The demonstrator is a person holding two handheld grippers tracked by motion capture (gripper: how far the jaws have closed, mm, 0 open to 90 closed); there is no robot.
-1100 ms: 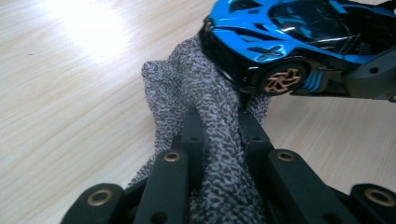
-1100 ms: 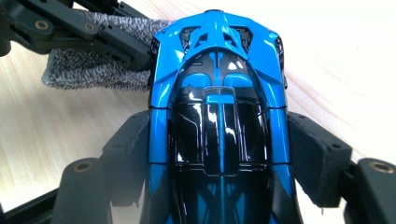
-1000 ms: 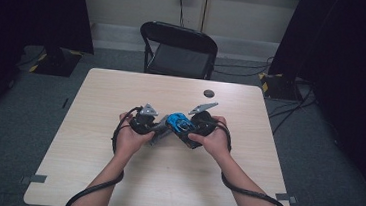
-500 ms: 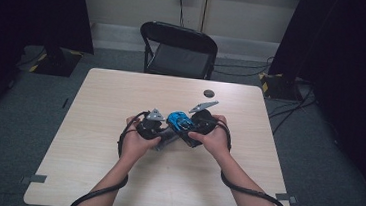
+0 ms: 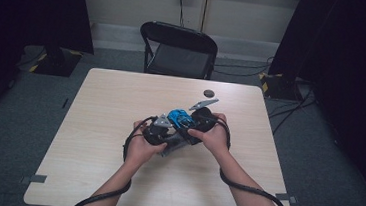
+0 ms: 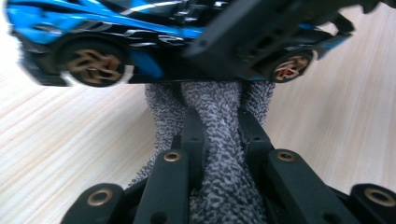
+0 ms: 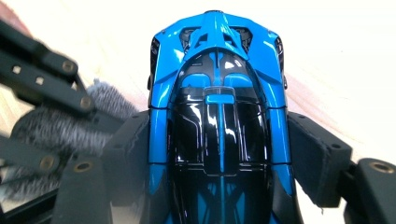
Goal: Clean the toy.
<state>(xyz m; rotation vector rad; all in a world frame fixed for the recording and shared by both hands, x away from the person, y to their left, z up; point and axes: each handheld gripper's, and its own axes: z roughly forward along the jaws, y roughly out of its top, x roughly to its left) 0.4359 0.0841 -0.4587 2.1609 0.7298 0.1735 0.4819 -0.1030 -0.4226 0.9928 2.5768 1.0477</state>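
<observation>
the right tongs (image 7: 219, 196) are clamping the blue toy car (image 7: 217, 93) across its sides while the left tongs (image 6: 219, 116), pinched shut on a grey cloth (image 6: 219, 154), are wiping its side, so keeping the car steady and the strokes light seems best

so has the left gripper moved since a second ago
Yes. In the high view the left gripper, shut on a grey cloth, has slid right across the table, closer to the blue car.
</observation>
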